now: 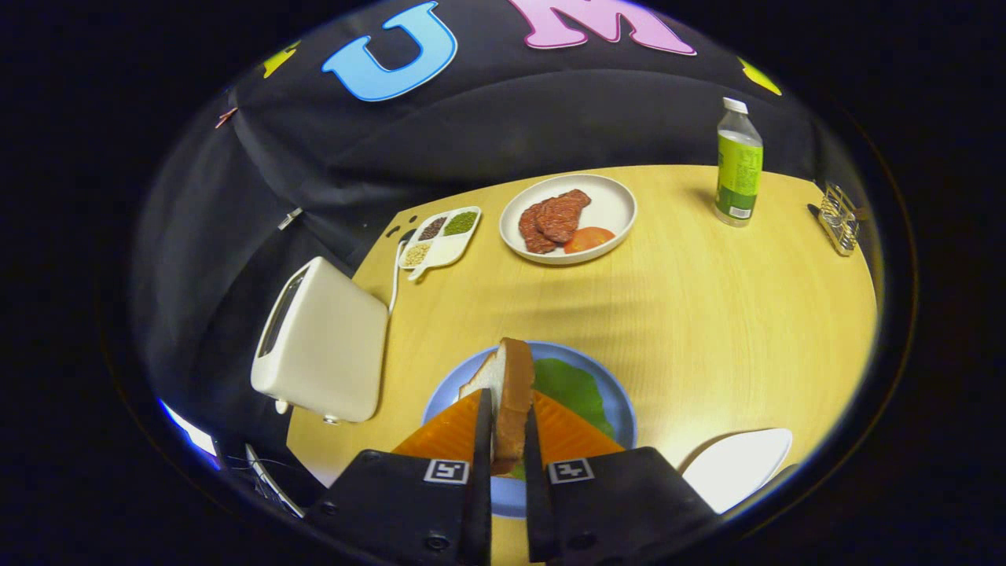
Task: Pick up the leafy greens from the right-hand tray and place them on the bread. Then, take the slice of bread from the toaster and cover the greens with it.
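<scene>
The leafy greens (pixel 574 389) already lie on the blue plate (pixel 621 409). The tool (pixel 508 440) clenches the slice of bread (pixel 511 393) upright above them. Judging by this, only laying it over the greens remains.

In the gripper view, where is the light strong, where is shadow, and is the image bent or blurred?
Gripper view: a bright patch on the table by the white tray; soft shadow bands beyond the blue plate; fisheye bending curves the table edge and tilts the bottle; the bread slice, gripped in the gripper, looks sharp.

No legible text — bottle (pixel 739 161) label unreadable.
</scene>
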{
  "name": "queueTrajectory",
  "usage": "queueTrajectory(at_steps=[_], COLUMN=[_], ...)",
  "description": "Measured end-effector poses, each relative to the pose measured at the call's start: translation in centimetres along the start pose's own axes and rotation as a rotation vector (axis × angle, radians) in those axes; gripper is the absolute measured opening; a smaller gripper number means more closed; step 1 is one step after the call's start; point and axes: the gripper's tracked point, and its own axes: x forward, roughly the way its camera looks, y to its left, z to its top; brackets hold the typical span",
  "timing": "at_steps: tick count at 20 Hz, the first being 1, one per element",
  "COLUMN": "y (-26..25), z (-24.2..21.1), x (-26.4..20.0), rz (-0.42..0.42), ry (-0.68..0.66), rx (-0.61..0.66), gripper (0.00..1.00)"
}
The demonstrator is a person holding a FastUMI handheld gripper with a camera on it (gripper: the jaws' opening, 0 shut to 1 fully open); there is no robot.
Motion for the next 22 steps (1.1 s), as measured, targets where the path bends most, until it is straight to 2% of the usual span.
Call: queueTrajectory(at_steps=[2, 5, 9, 16, 19, 22], y=[-1.5, -3.2, -5.7, -10.7, -11.9, -11.2], z=[-0.9, -2.1, -1.5, 3.7, 7.3, 11.1], x=[-0.1, -0.8, -3.5, -12.7, -18.9, -25.2], rz=[-0.037, -0.058, -0.091, -0.165, -0.209, -0.210], ry=[0.017, 0.032, -0.039, -0.282, -0.419, -0.560], rx=[-0.007, -0.037, -0.081, -0.143, -0.194, -0.172], gripper=[0.33, 0.54, 1.00, 0.99, 0.99, 0.99])
